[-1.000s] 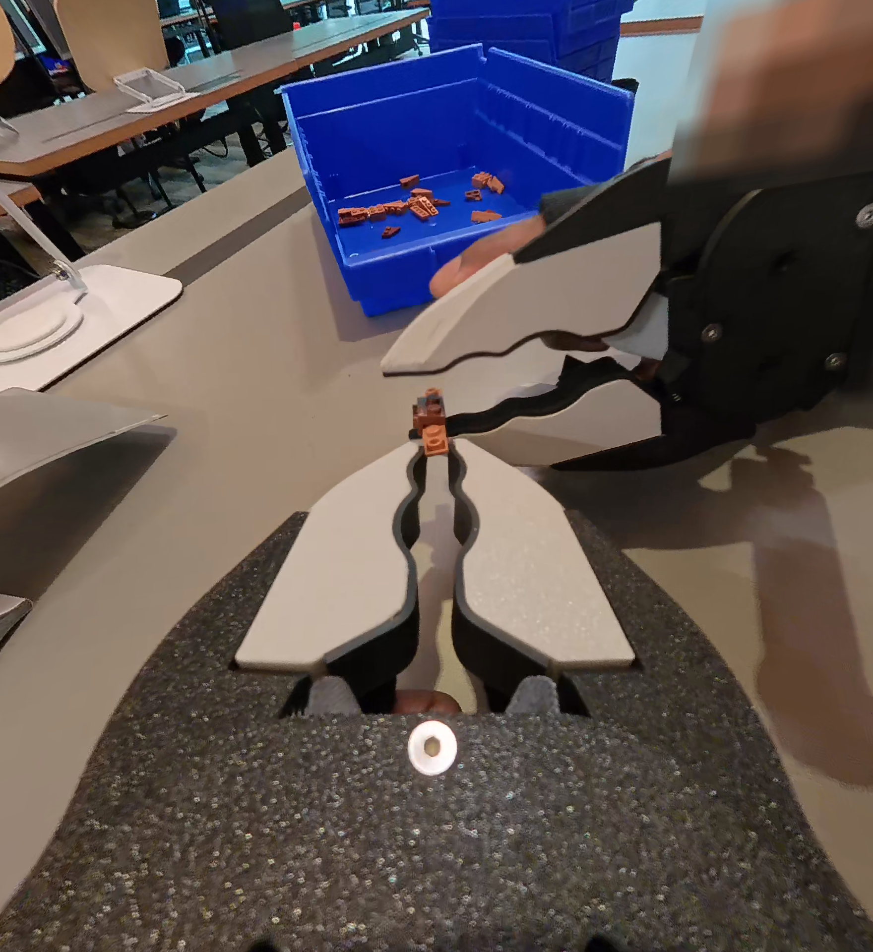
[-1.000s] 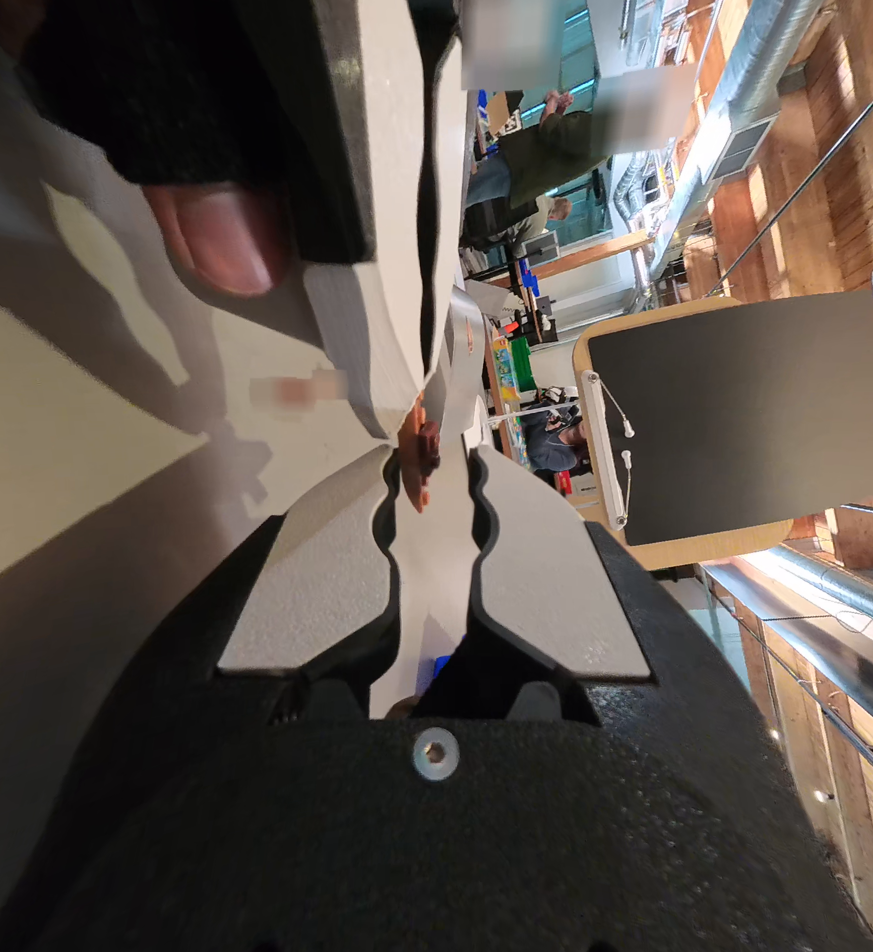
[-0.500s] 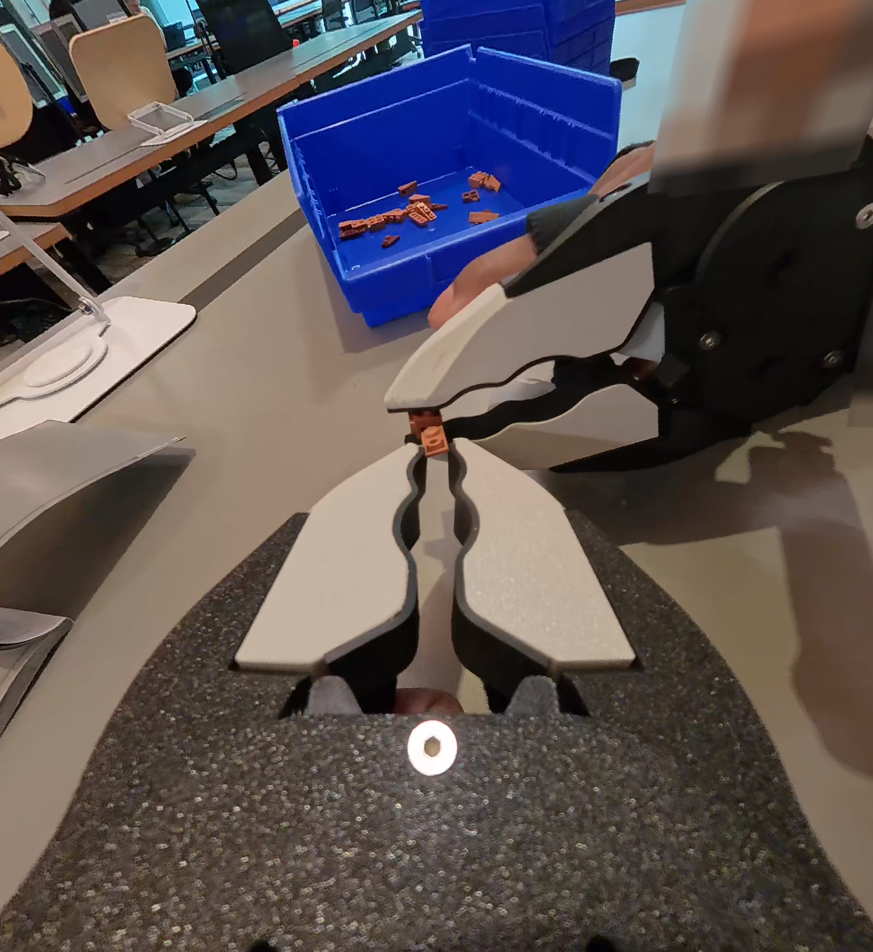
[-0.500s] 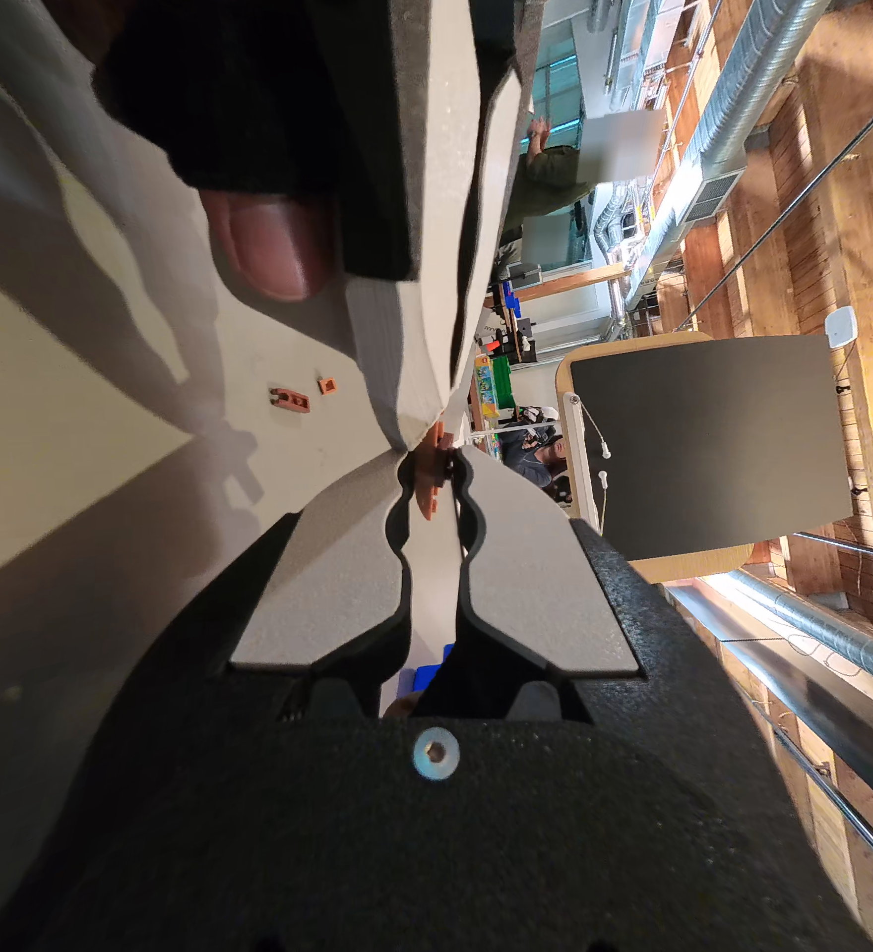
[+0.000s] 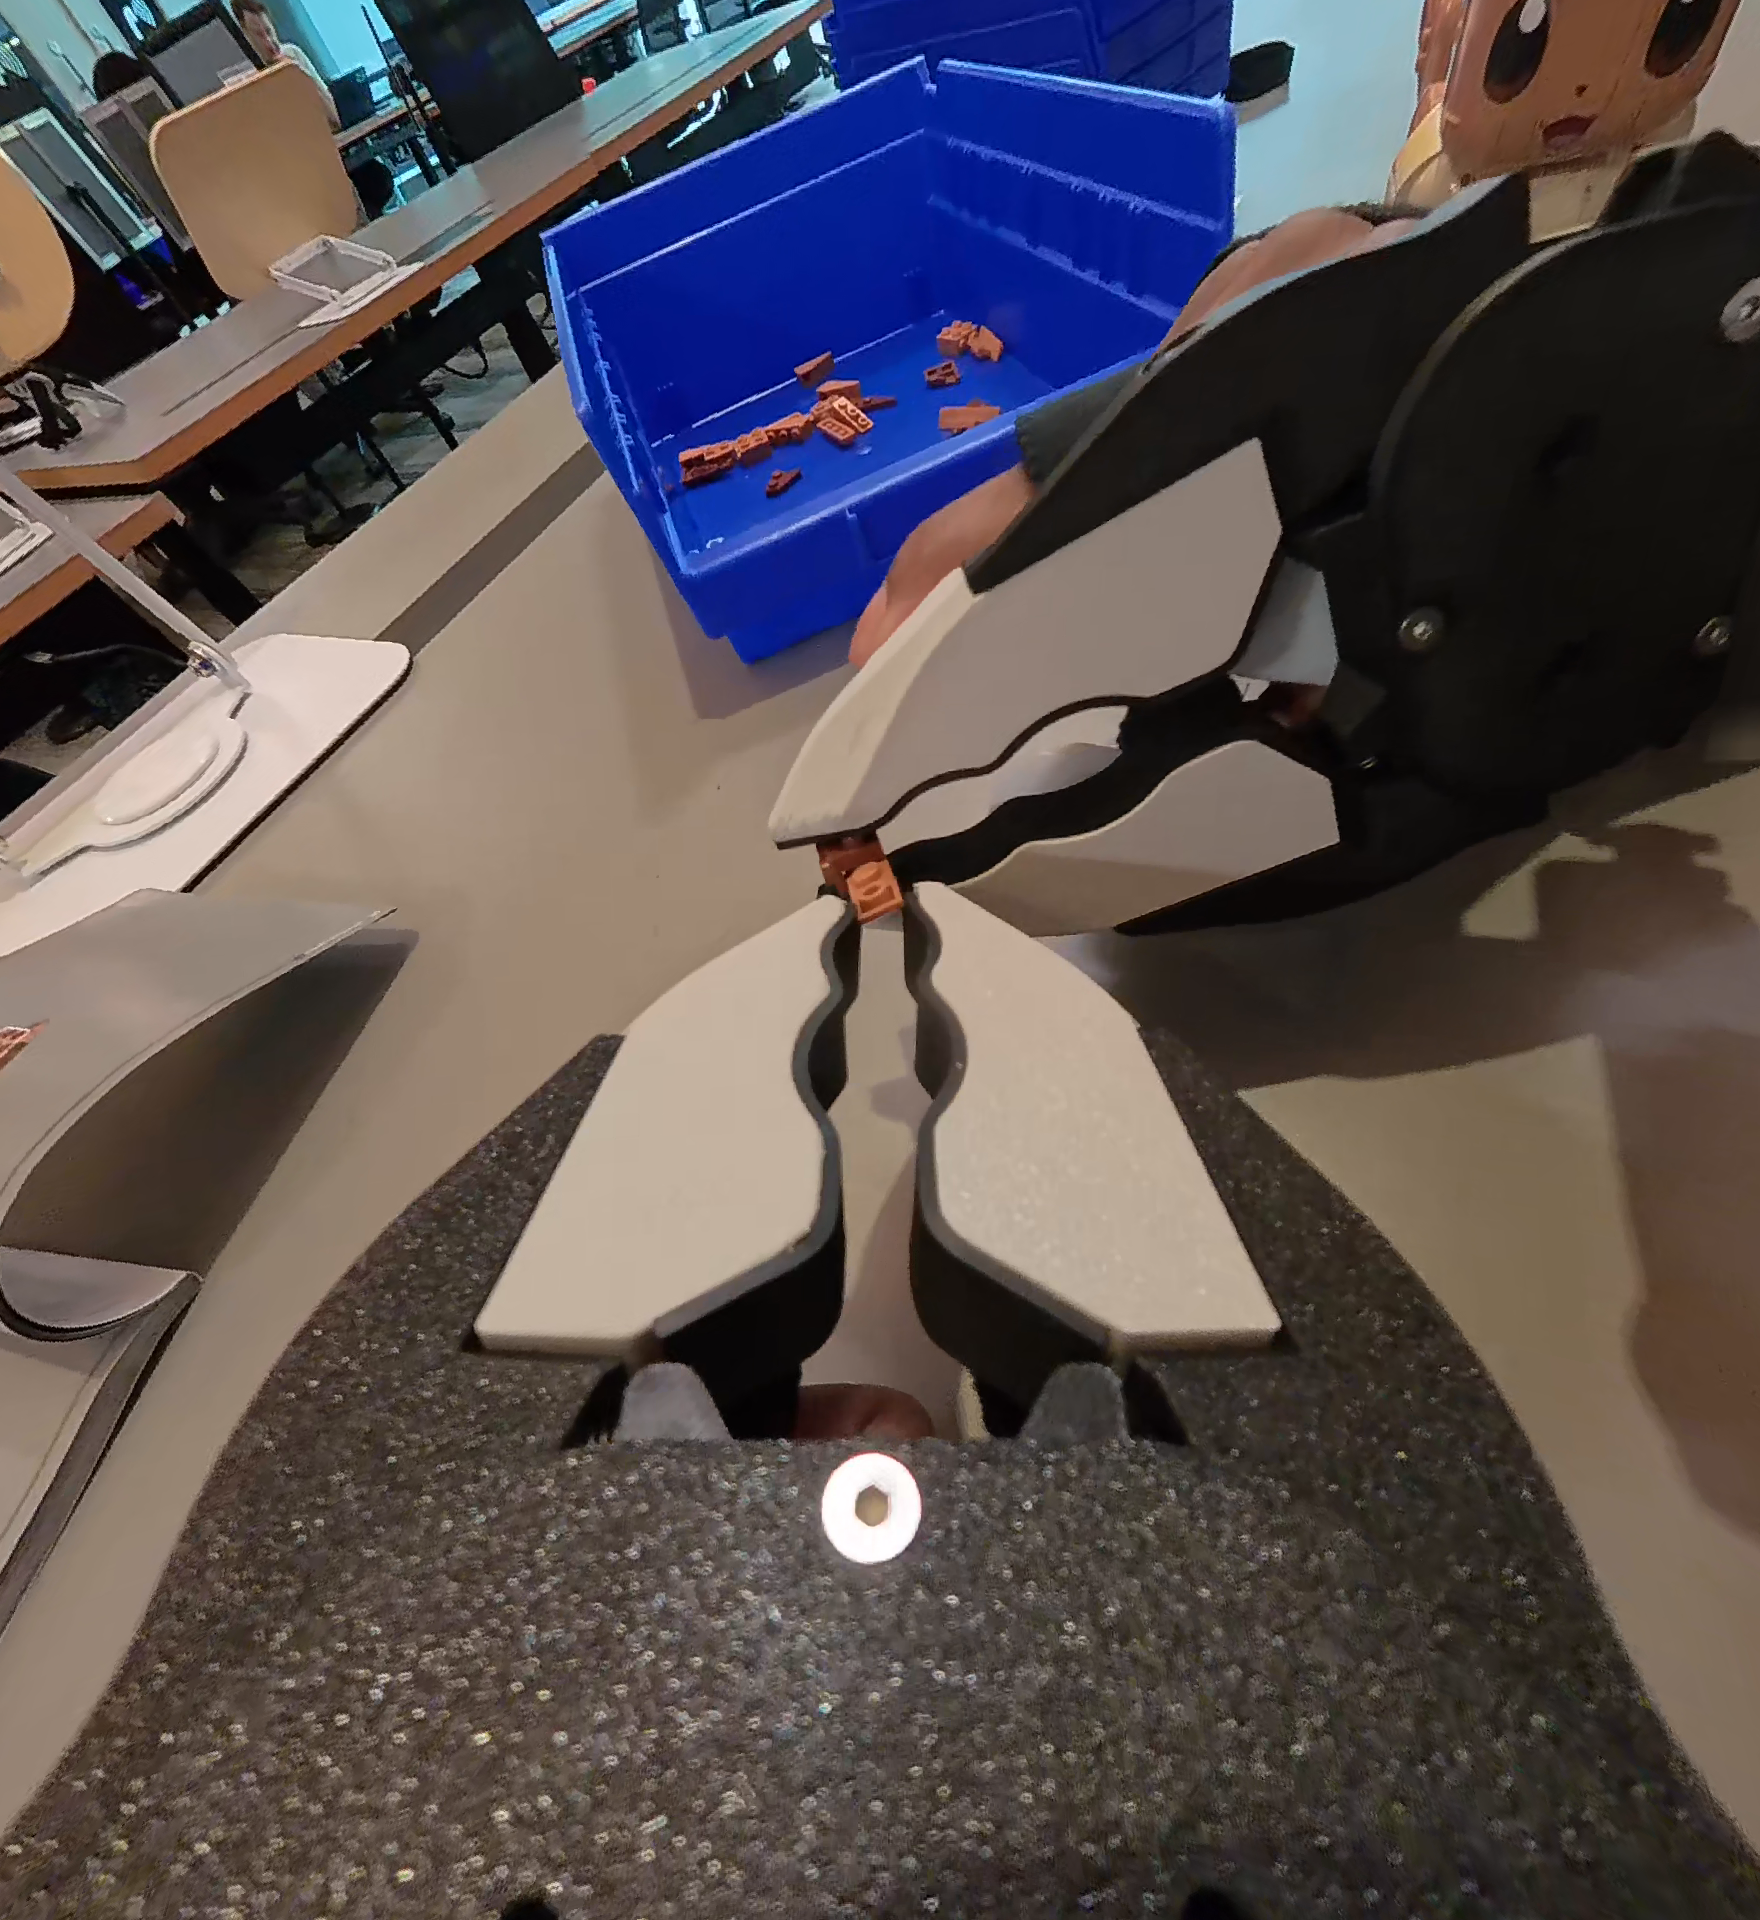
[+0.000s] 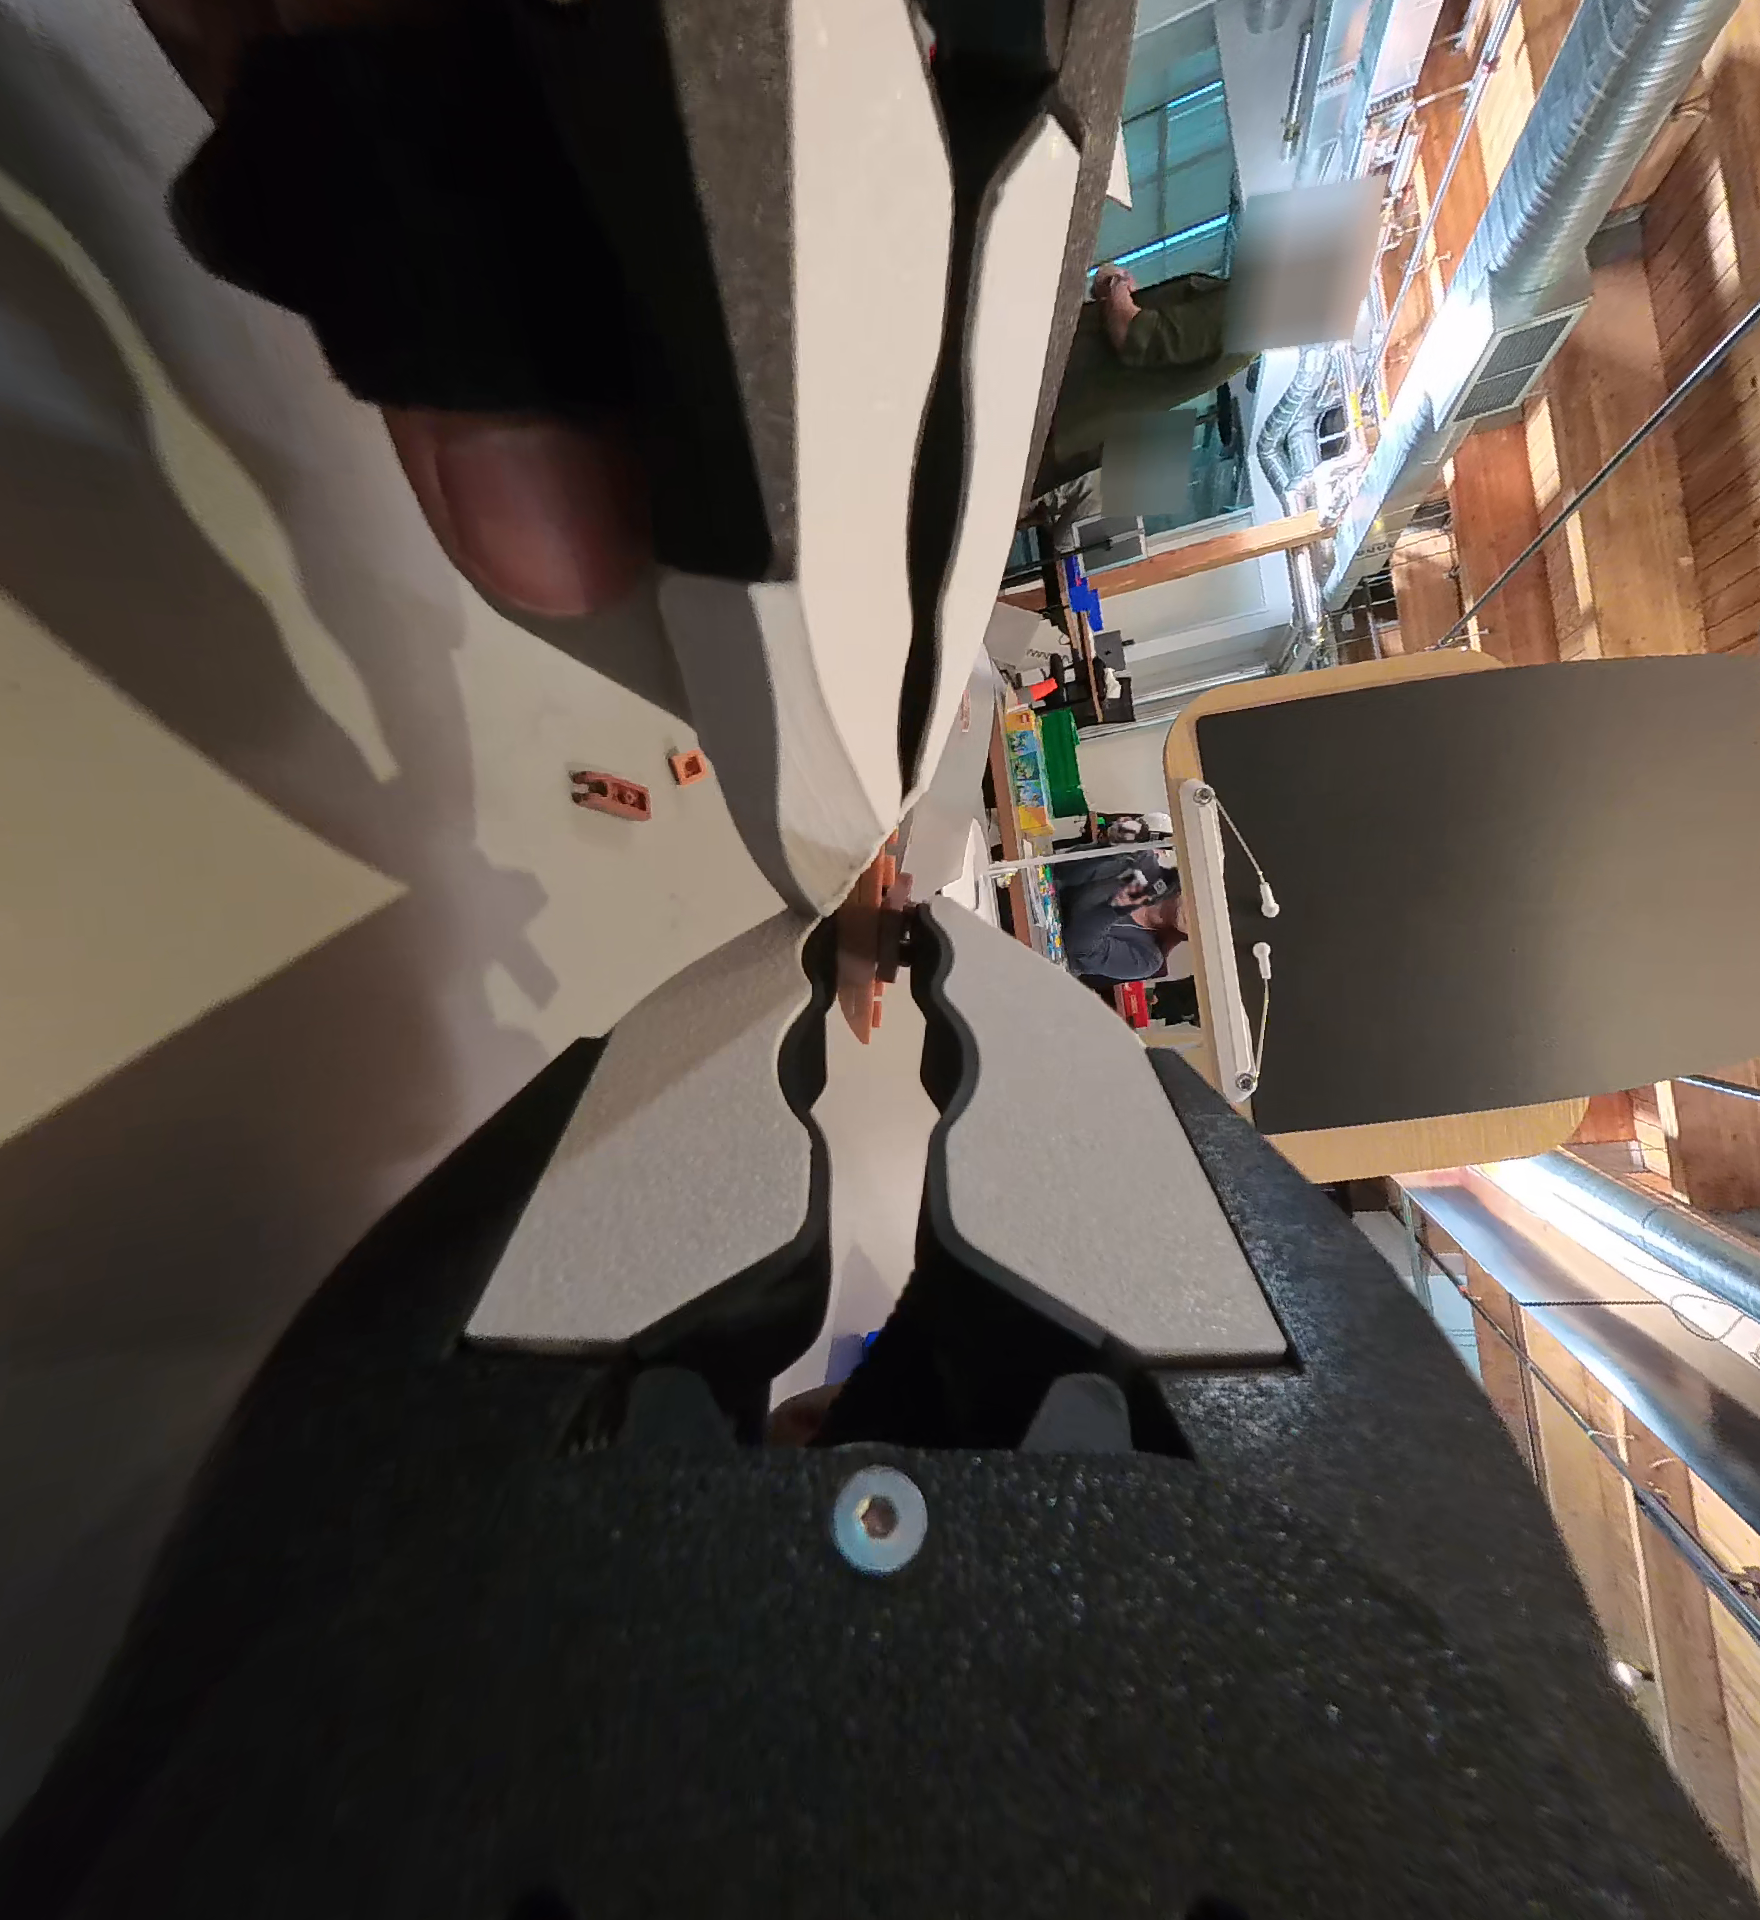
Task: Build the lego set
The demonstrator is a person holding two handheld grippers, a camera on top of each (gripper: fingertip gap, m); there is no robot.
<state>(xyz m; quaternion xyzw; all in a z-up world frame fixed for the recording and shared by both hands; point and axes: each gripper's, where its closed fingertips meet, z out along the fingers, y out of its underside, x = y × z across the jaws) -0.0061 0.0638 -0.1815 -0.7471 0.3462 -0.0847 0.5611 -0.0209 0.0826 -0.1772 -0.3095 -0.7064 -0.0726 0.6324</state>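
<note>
My left gripper (image 5: 874, 906) is shut on a small brown lego assembly (image 5: 868, 885), held above the grey table (image 5: 543, 790). My right gripper (image 5: 845, 837) reaches in from the right, turned on its side, and its tips are shut on the top of the same assembly. In the right wrist view my right gripper (image 6: 871, 928) pinches the brown assembly (image 6: 868, 997), and the left gripper (image 6: 881, 847) comes down from above to meet it tip to tip. A thumb (image 6: 533, 520) rests on the left gripper.
A blue bin (image 5: 803, 592) with several brown lego pieces (image 5: 824, 410) stands behind the grippers. An open booklet (image 5: 128, 997) and a white stand base (image 5: 180, 748) lie at the left. Two loose brown pieces (image 6: 611, 795) lie on the table. The grippers are tip to tip, or close to it.
The right gripper was open around the assembly and has closed its fingers onto it. The left gripper has kept its hold, and both have shifted slightly.
</note>
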